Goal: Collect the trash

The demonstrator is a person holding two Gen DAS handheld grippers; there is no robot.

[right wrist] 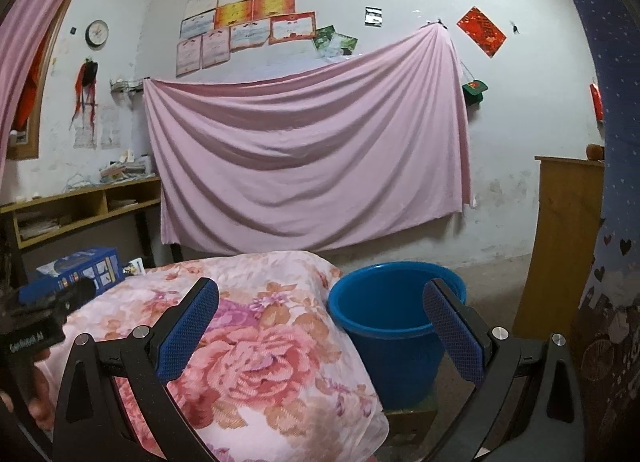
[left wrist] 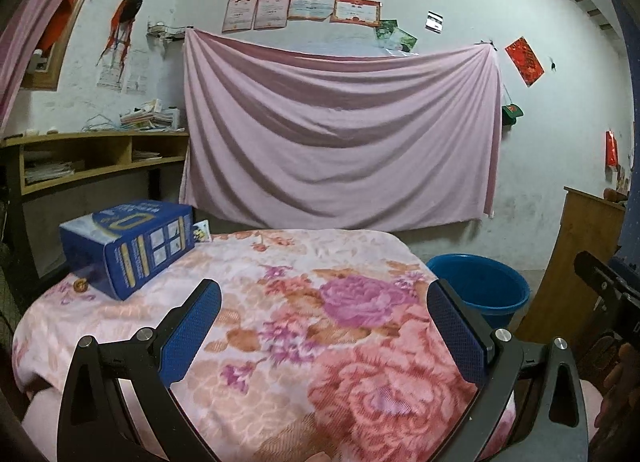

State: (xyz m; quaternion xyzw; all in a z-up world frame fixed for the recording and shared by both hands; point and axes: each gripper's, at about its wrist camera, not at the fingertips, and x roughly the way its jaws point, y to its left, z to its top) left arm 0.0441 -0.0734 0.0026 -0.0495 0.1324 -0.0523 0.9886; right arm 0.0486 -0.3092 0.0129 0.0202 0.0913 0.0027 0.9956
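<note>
A small round orange scrap (left wrist: 82,285) lies on the floral blanket (left wrist: 288,326) by the near left corner of a blue carton (left wrist: 128,246). A little printed packet (left wrist: 202,230) pokes out behind the carton; it also shows in the right wrist view as the packet (right wrist: 134,266) beside the carton (right wrist: 80,266). A blue bucket (right wrist: 384,314) stands on the floor off the blanket's right edge, also seen as the bucket (left wrist: 482,286). My left gripper (left wrist: 324,288) hangs open over the blanket, holding nothing. My right gripper (right wrist: 321,285) is open too, straddling the blanket's edge (right wrist: 320,302) and the bucket.
A pink sheet (left wrist: 340,133) hangs on the back wall. A wooden shelf desk (left wrist: 96,157) with papers stands at the left. A wooden cabinet (right wrist: 568,246) stands to the right of the bucket. A dark patterned curtain (right wrist: 616,221) fills the right edge.
</note>
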